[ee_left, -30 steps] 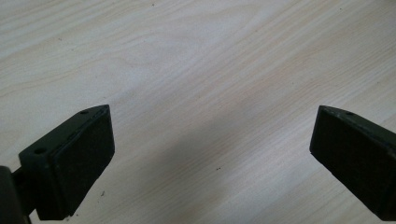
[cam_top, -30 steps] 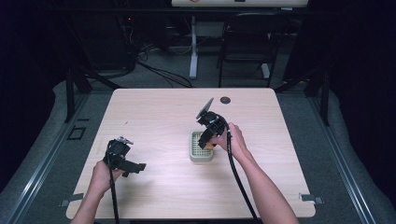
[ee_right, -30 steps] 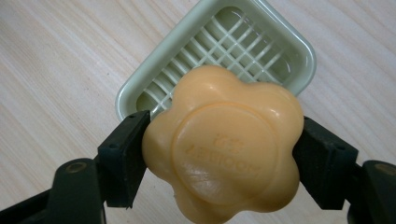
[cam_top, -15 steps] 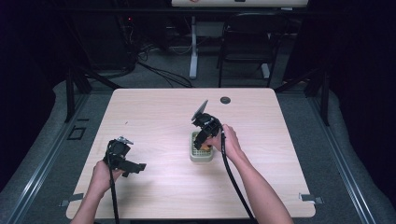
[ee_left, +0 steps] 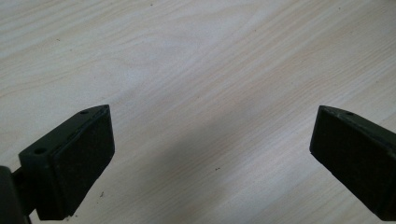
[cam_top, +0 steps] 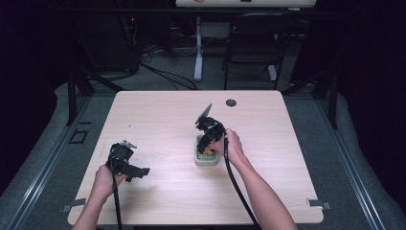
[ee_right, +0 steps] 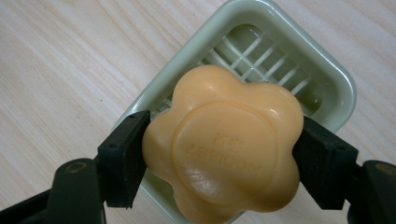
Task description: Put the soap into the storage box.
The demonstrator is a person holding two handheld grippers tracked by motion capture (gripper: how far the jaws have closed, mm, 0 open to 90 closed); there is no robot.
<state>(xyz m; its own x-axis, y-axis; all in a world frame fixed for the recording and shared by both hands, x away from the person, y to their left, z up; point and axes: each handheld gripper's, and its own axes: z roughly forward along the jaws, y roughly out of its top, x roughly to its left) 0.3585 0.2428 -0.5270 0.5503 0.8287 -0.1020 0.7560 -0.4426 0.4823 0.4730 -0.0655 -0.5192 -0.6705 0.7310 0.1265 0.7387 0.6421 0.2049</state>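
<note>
In the high view, the person's right gripper (cam_top: 207, 143) is hanging over a pale green plastic soap dish (cam_top: 207, 157) near the middle of the light wooden table (cam_top: 158, 110), while the left gripper (cam_top: 128, 165) is resting idle near the table's front left, well apart from the dish. In the left gripper view, that gripper's two black jaws are standing wide apart with nothing between them — bare wood grain is lying beneath. In the right gripper view, the right gripper (ee_right: 219, 154) is clamping an orange flower-shaped bar of soap (ee_right: 224, 144) by two opposite sides, its jaws closed onto the lobes, and the bar is sitting directly above the slotted grid of the dish (ee_right: 327, 79); whether it is touching the grid I cannot tell. Judging from this, the step in hand is either setting the soap into the dish or lifting it out. To do it well, the hand should be keeping the bar level and centred over the grid, moving straight up or down so the lobes are not catching the raised rim, and squeezing only lightly — soap is slick and can dent or squirt sideways out of hard pads. The dish looks light, so any sideways drag is likely to slide it across the wood.
</note>
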